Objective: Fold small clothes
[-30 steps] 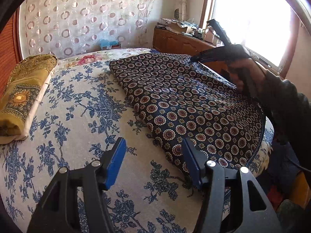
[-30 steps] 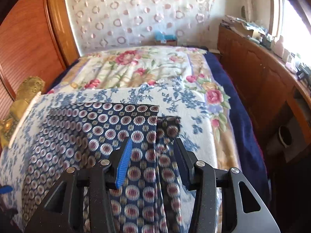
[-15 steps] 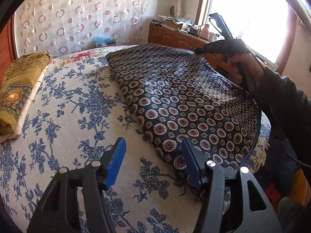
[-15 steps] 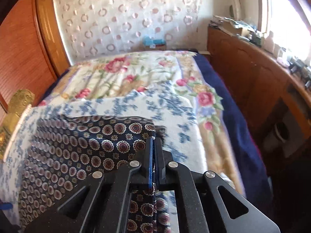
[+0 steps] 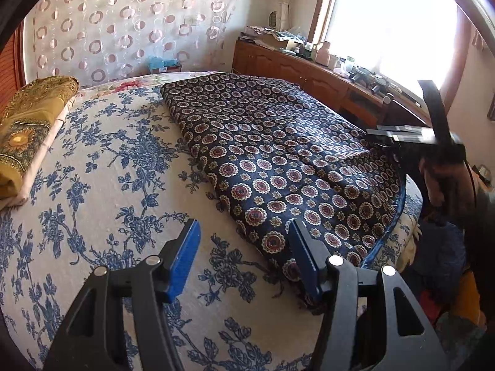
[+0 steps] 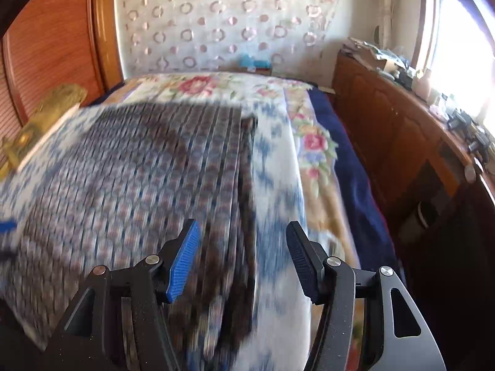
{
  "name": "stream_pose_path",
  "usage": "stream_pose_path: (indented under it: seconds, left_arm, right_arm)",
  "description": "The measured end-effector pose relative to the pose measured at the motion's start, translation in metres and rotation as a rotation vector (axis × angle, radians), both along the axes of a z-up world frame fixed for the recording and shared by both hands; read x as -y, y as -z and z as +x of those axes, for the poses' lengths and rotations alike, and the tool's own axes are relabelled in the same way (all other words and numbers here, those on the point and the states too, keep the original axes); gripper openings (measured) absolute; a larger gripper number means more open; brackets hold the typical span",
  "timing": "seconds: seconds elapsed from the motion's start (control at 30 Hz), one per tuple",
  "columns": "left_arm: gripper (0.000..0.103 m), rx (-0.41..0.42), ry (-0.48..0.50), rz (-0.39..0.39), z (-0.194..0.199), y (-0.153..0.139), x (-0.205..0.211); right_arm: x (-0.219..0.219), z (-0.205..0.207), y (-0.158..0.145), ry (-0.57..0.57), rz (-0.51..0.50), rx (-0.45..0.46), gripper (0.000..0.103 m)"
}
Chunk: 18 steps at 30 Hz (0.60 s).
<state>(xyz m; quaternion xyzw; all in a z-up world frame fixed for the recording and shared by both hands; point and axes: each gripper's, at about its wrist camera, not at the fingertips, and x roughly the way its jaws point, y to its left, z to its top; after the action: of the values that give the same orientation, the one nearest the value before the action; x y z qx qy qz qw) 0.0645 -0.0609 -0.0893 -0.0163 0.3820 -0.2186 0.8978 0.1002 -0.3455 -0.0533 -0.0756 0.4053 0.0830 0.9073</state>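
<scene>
Patterned cloth (image 5: 278, 160) on the bed (image 5: 102, 191); right gripper (image 6: 243, 259) just opened, empty (left gripper (image 5: 244, 256) apart, empty): regrip the cloth's near edge squarely.

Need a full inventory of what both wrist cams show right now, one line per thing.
Dark navy cloth with round medallion print: one, folded flat, right half of the bed.
White bedspread with blue flower print: one, under the cloth.
Mustard-gold folded fabric: one, far left edge of the bed.
Floral quilt with pink roses: one, far end of the bed.
Sheer curtain with ring pattern: one, back wall.
Brown wooden cabinet: one, below the window, top cluttered with small items.
Bright window: one, right.
Left gripper: black with blue pads, open, above the cloth's near corner.
Right gripper: same build, jaws just opened, nothing gripped, over the cloth's right edge.
Person's hand: one, holding the right gripper.
</scene>
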Motion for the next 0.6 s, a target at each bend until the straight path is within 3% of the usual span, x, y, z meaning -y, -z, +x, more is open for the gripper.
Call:
stream_pose_path:
  seconds: [0.13,0.27,0.43,0.5,0.6]
  left_arm:
    - [0.058,-0.002,0.023,-0.015,-0.004,0.000,0.003]
    - [0.037,-0.012,0.057,-0.011,-0.007,0.001,0.010]
    - [0.035,-0.048,0.077,-0.007,-0.008,0.007,0.016]
    - [0.034,-0.058,0.079,0.001,-0.008,0.009,0.017]
    - [0.034,-0.057,0.086,0.005,-0.009,0.009,0.018]
  right_arm:
    - [0.004,-0.035,0.010,0.021,0.017,-0.016,0.060]
    - [0.008,-0.054,0.016,0.039,0.057,-0.047,0.060]
    - [0.006,-0.071,0.022,0.024,0.067,-0.063,0.060]
    - [0.005,-0.078,0.023,0.015,0.073,-0.058,0.055]
    - [-0.003,-0.085,0.023,-0.019,0.074,-0.057,0.039]
